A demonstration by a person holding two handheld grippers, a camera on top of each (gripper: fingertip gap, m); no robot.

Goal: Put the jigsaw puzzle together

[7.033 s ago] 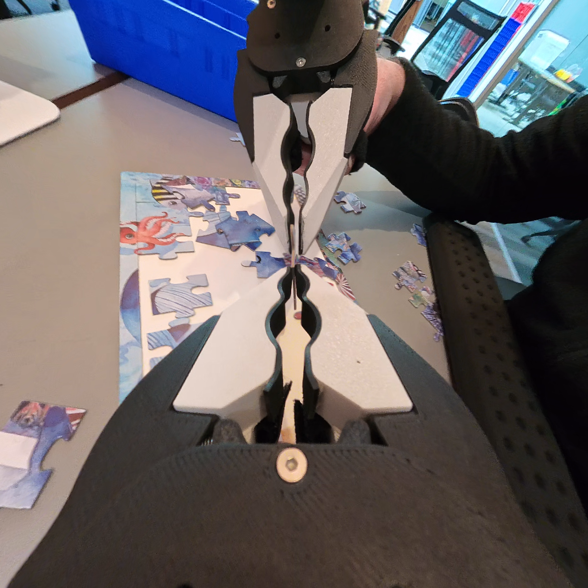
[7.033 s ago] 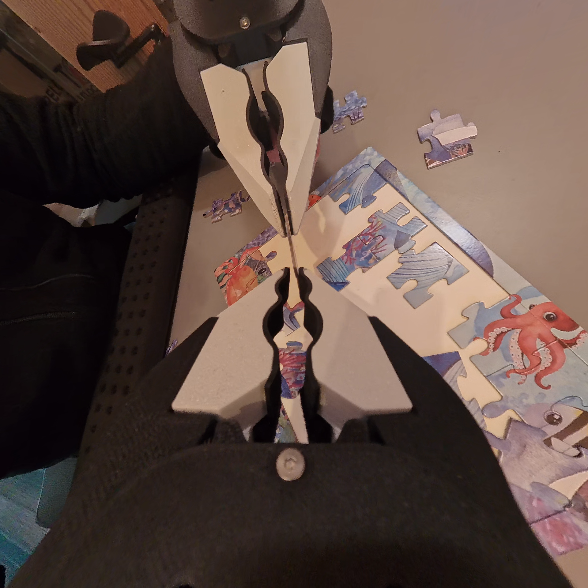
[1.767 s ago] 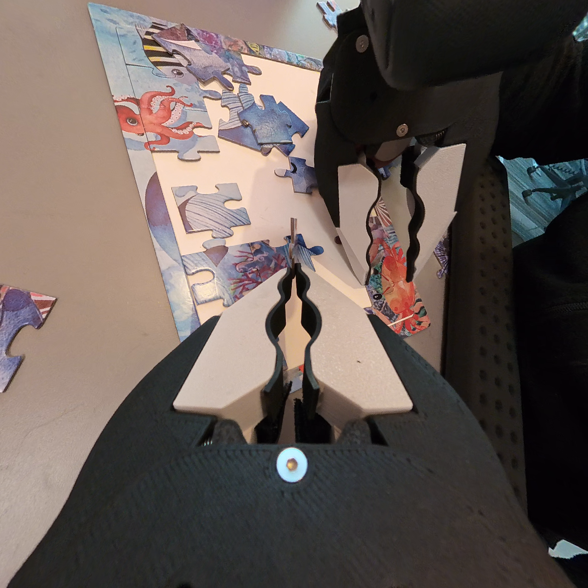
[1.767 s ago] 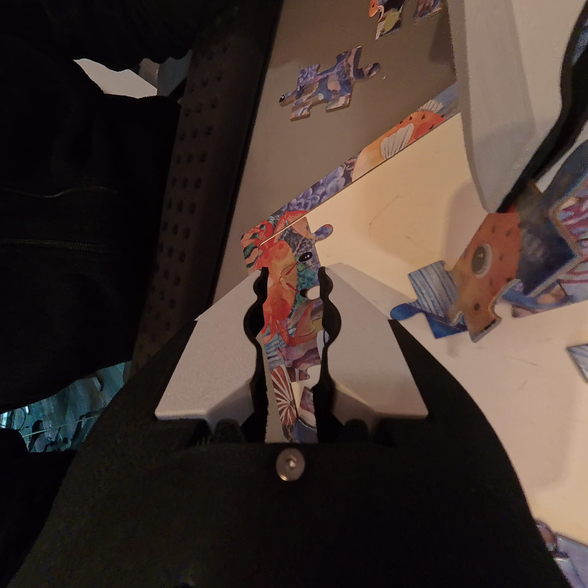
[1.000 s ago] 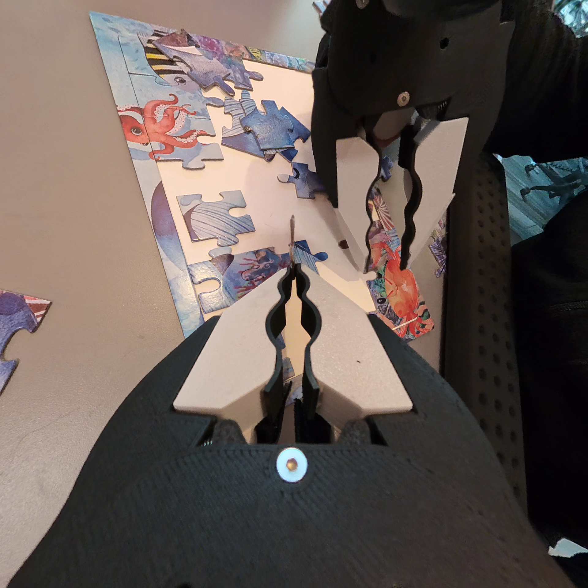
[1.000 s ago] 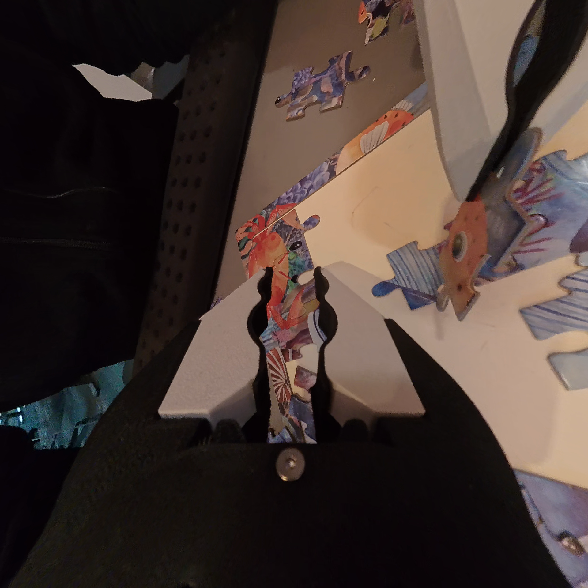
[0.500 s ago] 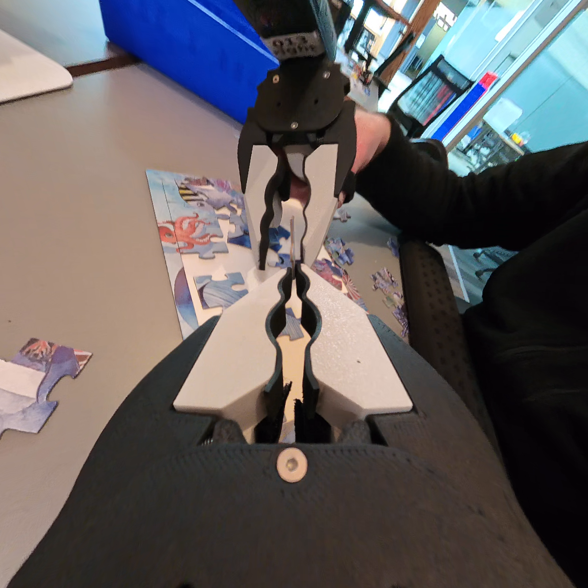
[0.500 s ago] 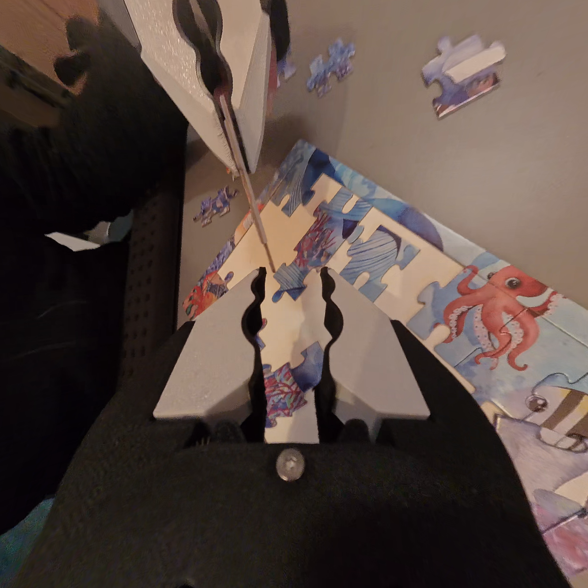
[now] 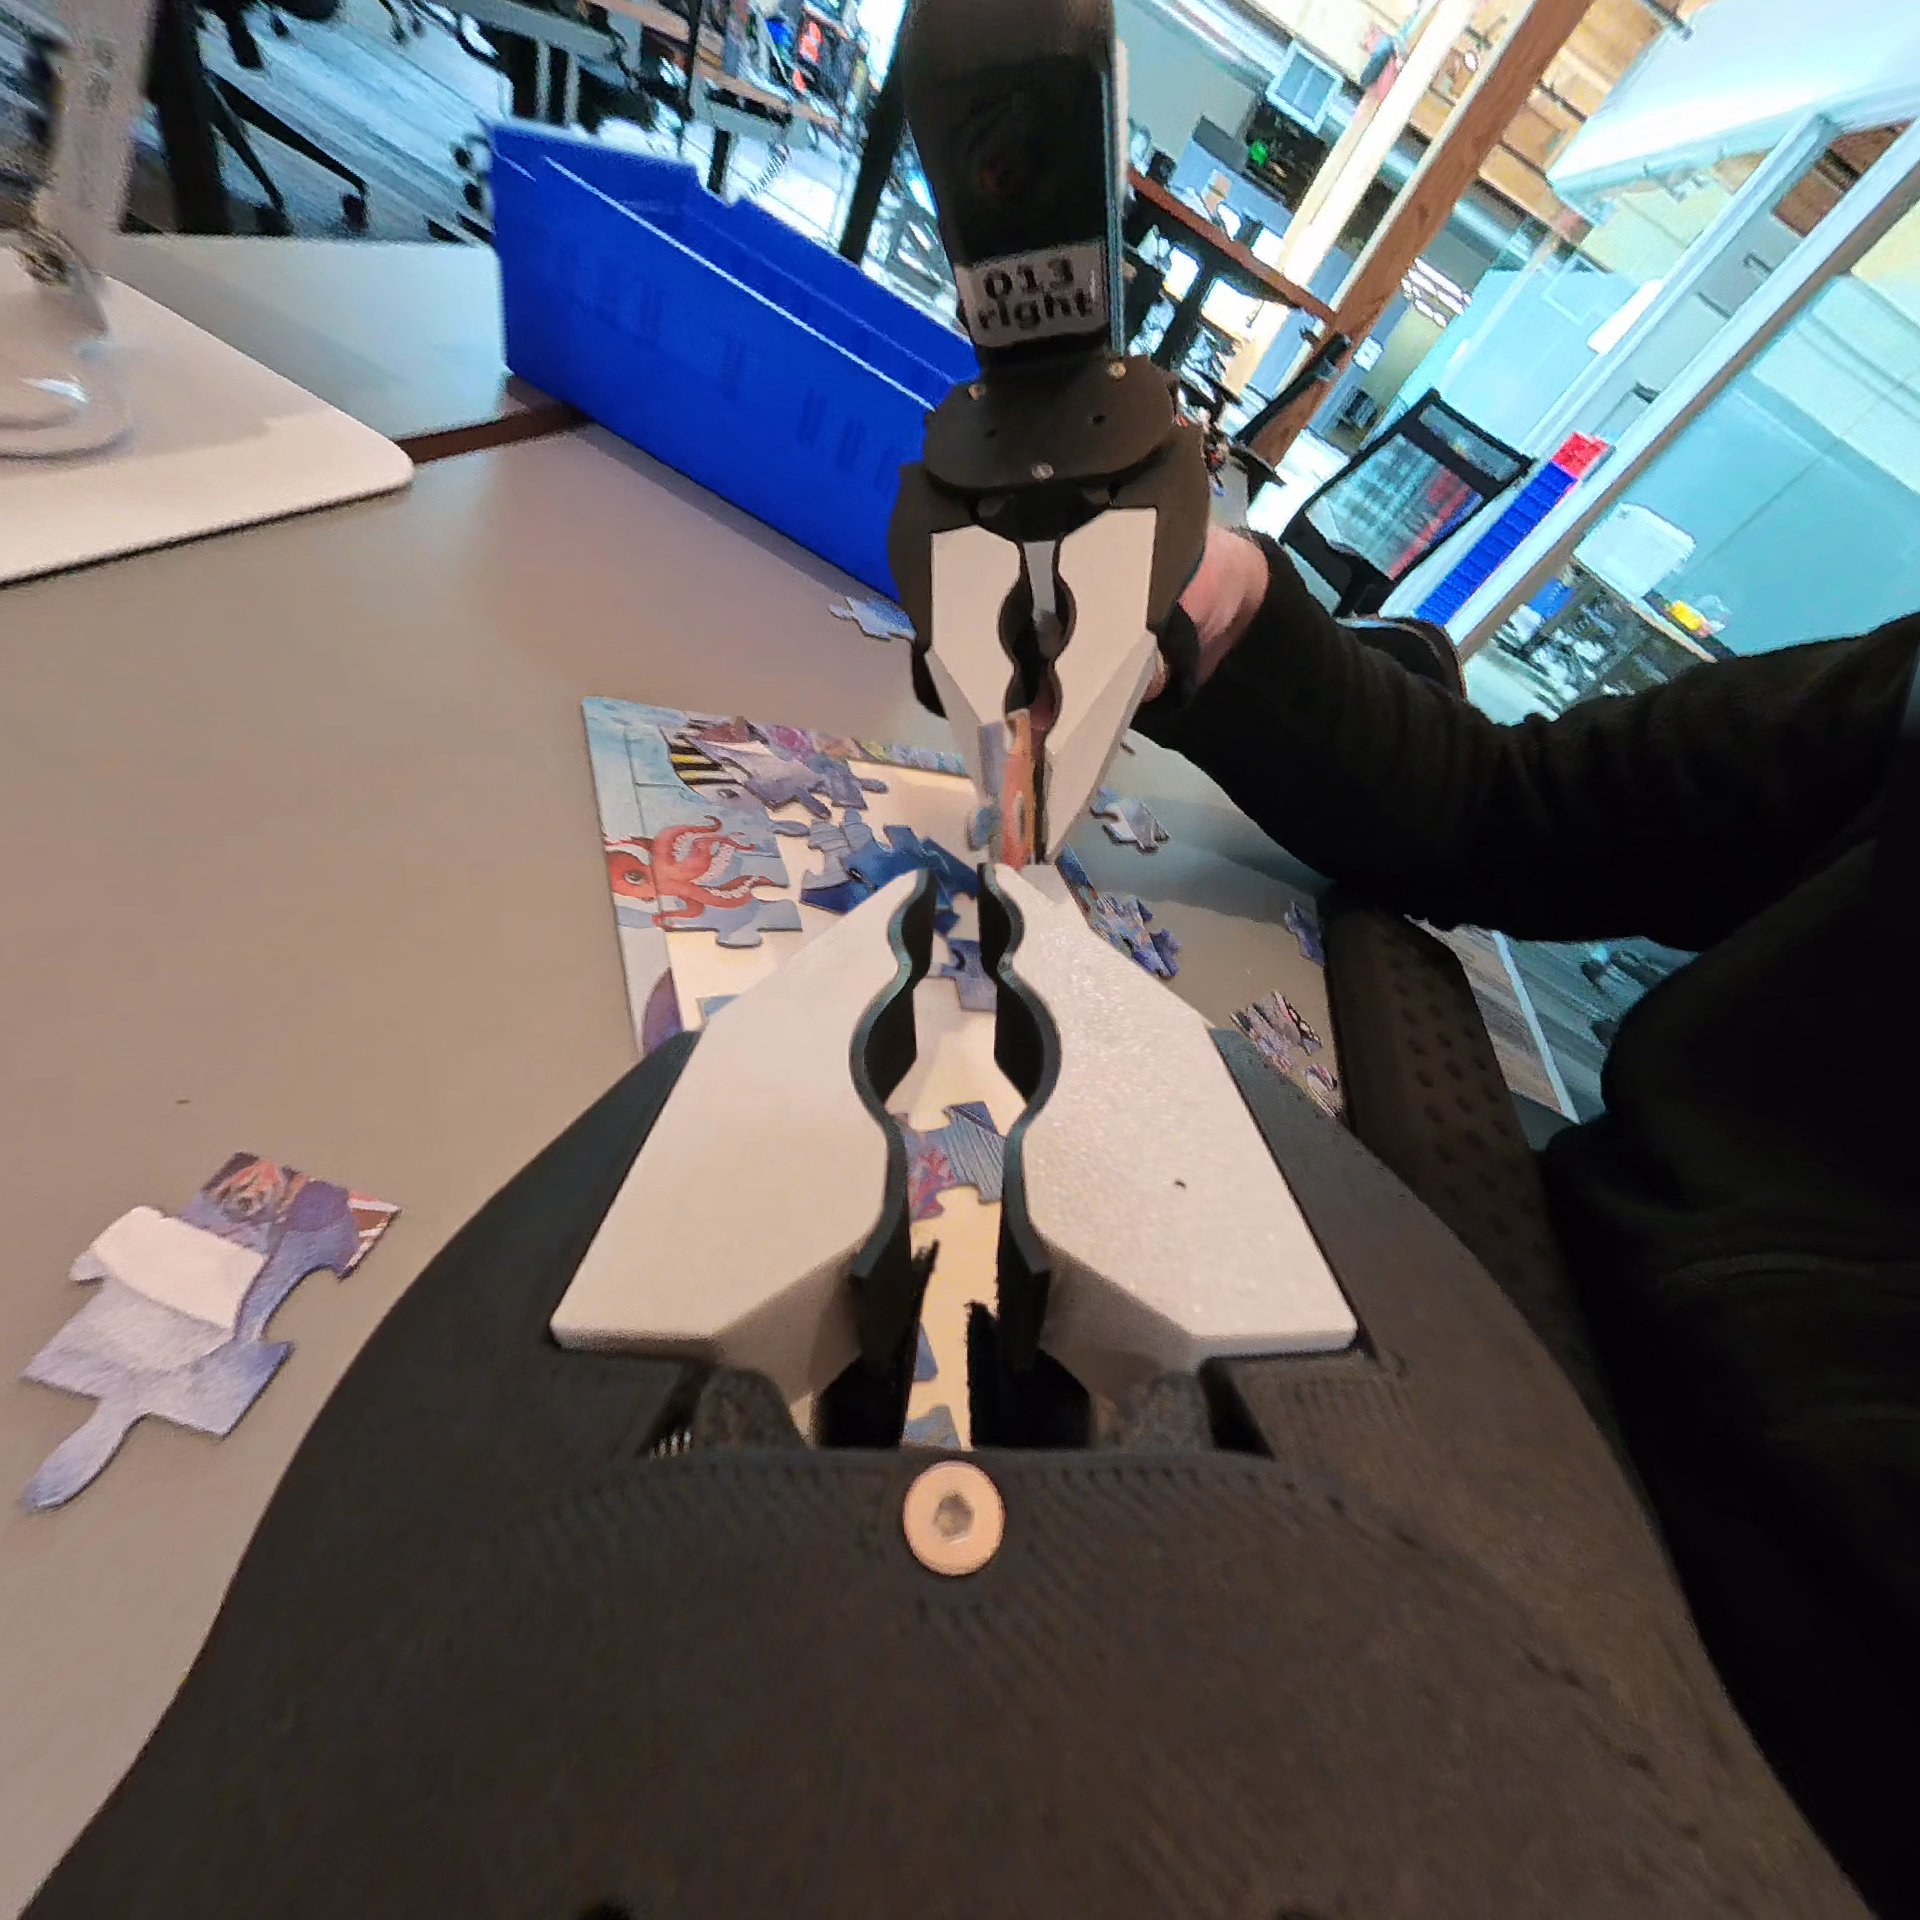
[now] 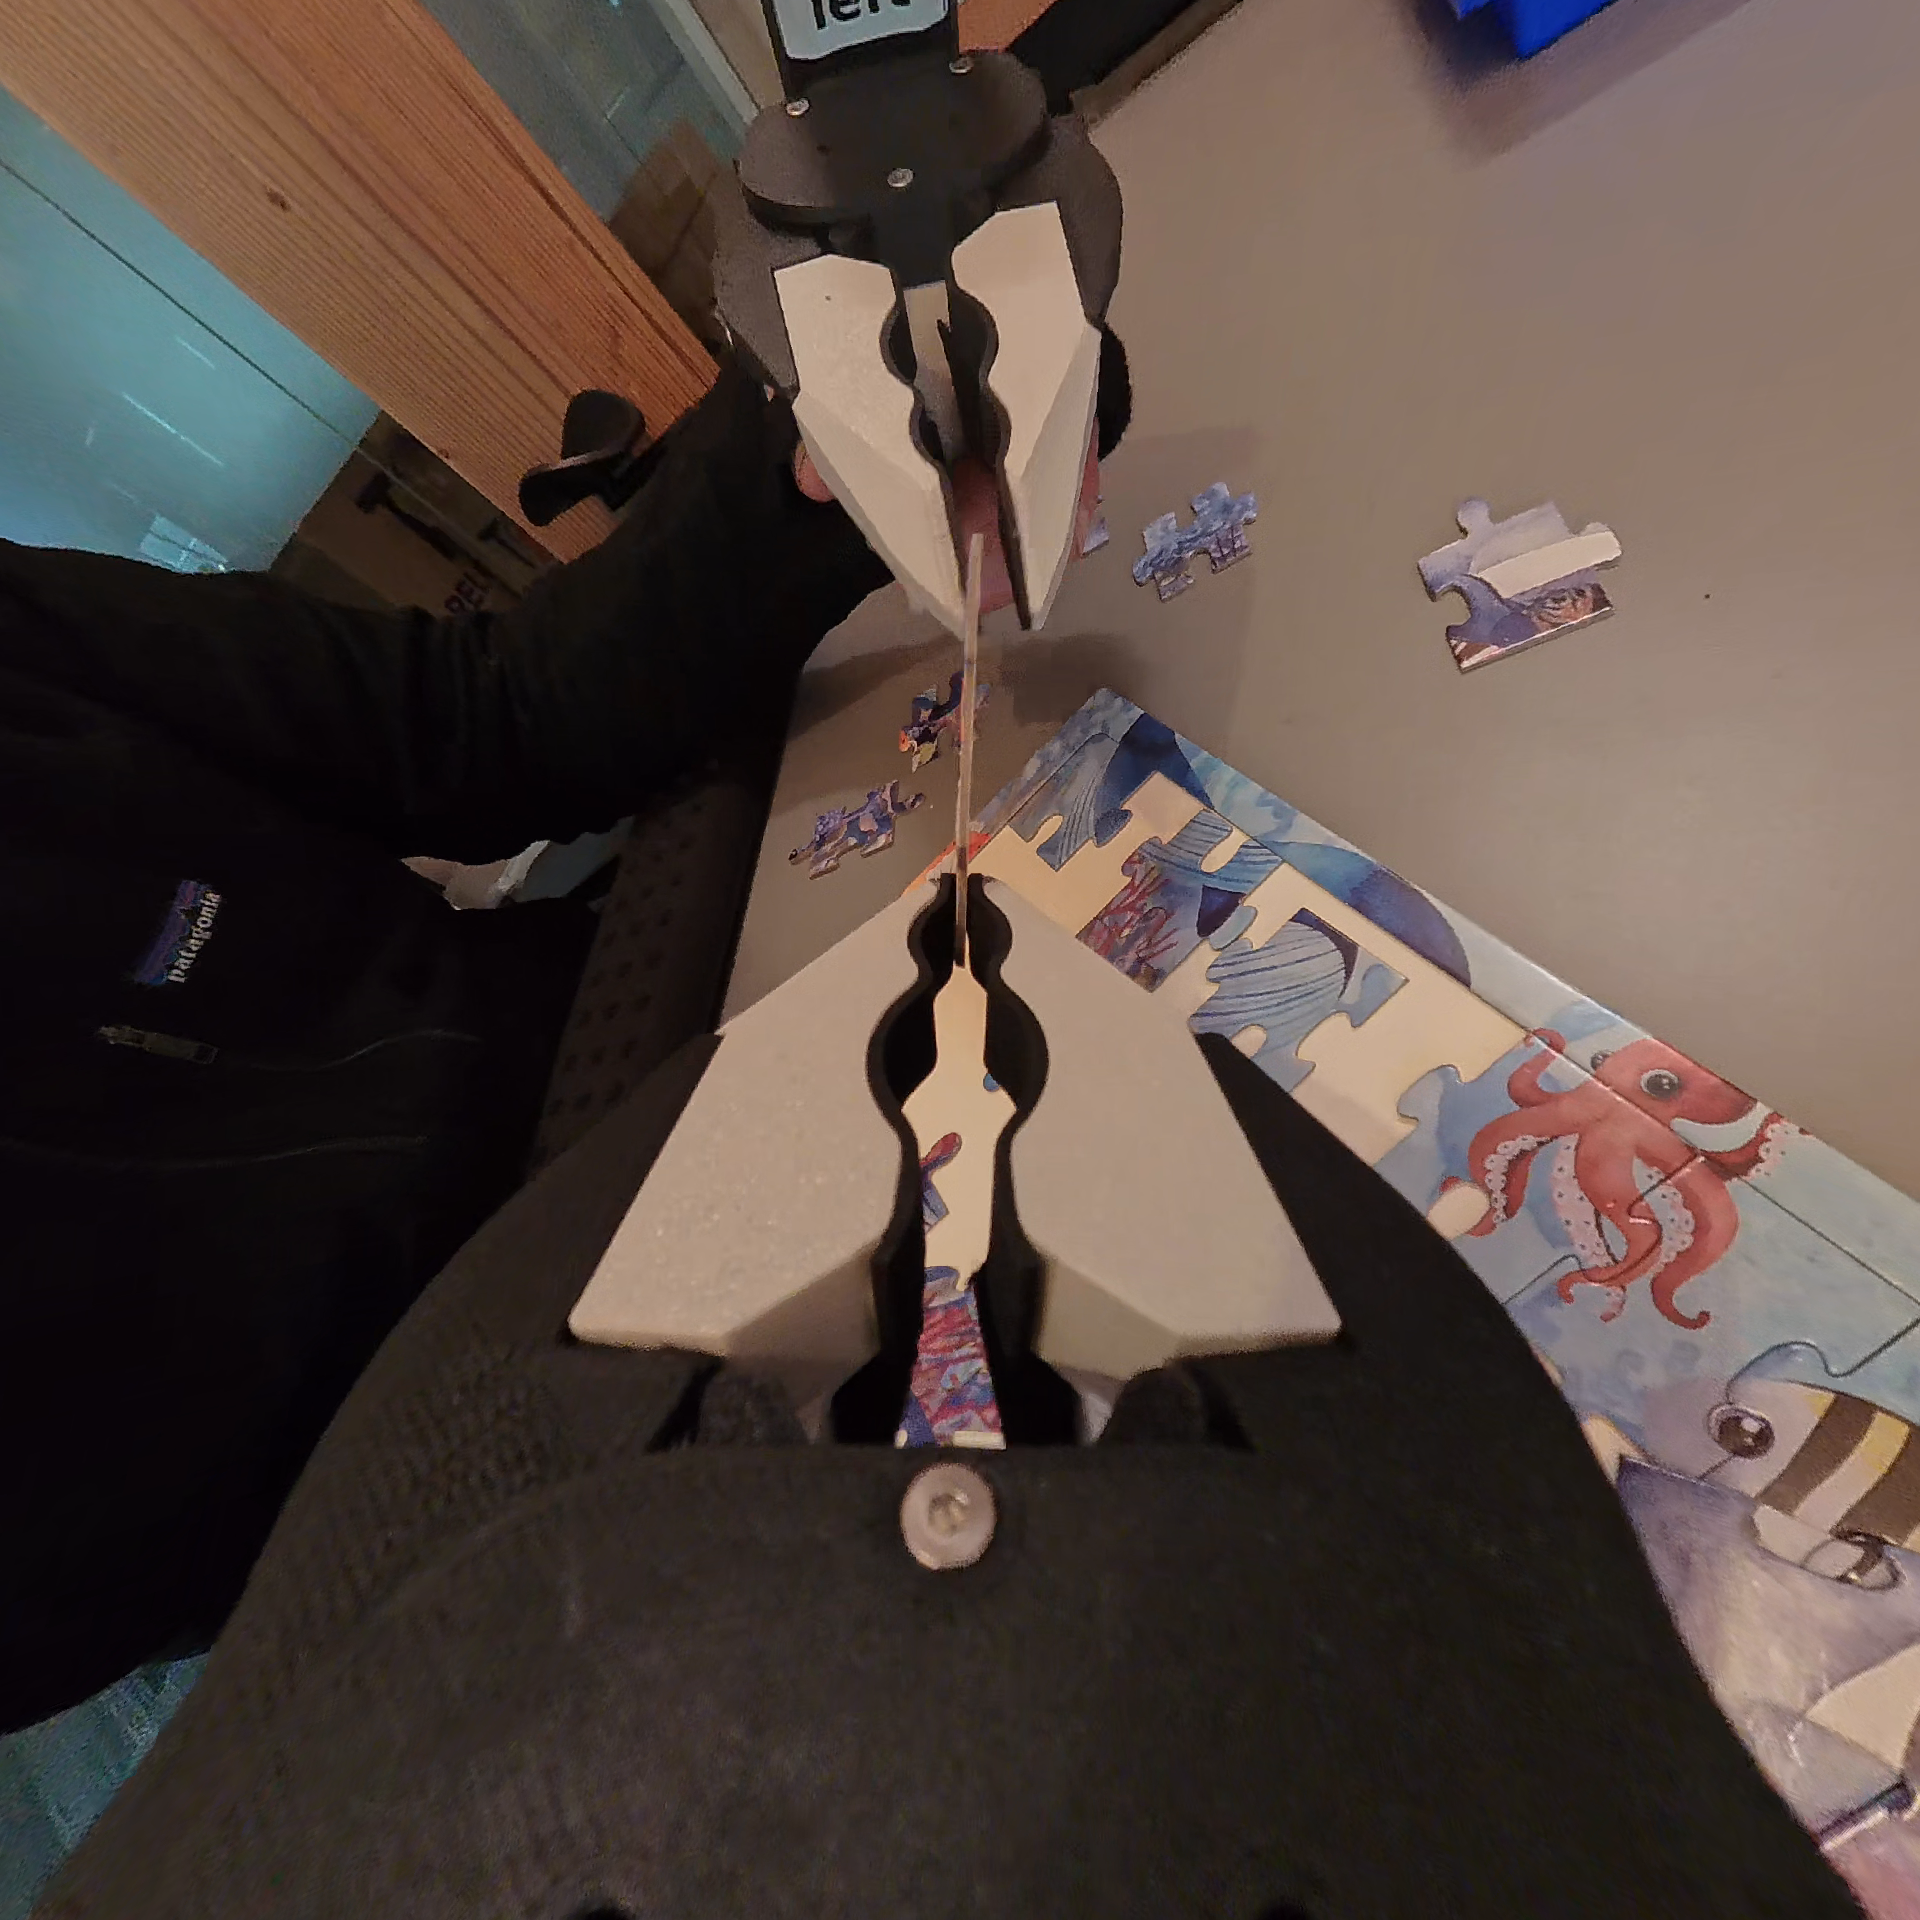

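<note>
Right gripper (image 10: 961, 902) pinches piece (image 10: 969, 727) edge-on, in the air over board (image 10: 1558, 997). Left gripper (image 9: 956, 883) is slightly spread, with the piece at its 12 o'clock. Likely best: left backs straight off, and right turns the piece flat before lowering.

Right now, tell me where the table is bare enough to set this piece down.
Bare grey table lies left of the puzzle board, bordered by the blue bin, the white pad and the taped loose piece. Crowded: the strip of loose pieces beside the chair armrest.
</note>
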